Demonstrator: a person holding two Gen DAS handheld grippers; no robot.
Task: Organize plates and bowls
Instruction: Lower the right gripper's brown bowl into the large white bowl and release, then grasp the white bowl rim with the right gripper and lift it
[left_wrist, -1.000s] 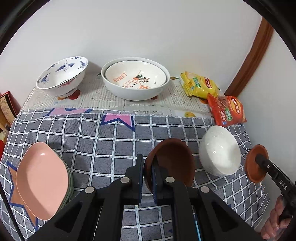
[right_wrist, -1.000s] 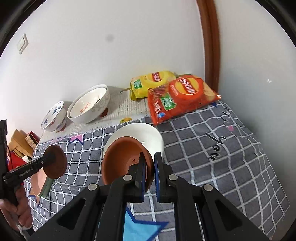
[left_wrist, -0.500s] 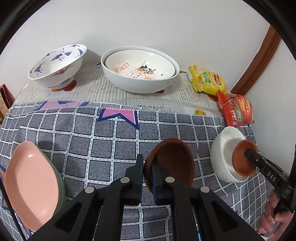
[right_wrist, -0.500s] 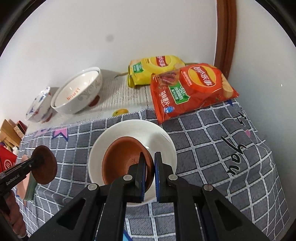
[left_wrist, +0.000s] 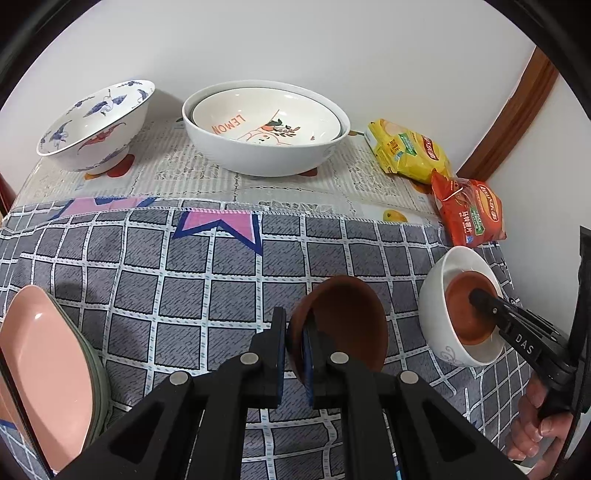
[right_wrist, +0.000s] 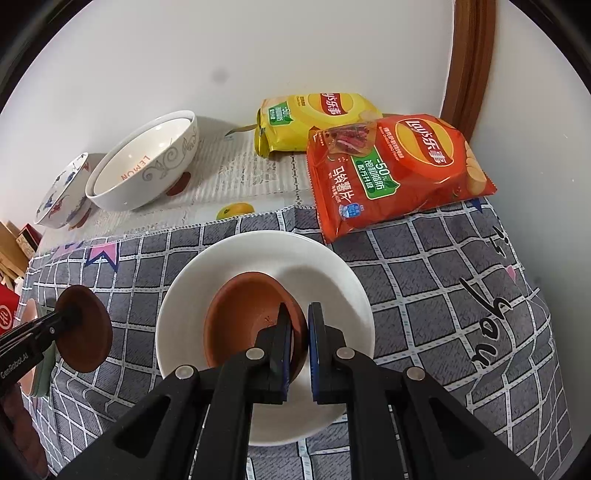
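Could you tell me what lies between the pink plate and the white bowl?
The left gripper with its brown bowl, over checked cloth, in the left wrist view.

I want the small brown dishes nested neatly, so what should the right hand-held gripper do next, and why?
Probably open the right hand-held gripper and let go. Its brown dish already sits low inside the white bowl, gripped by the near rim, so lowering further looks unnecessary. That would clear room for the second brown dish, which the left hand-held gripper holds above the cloth.
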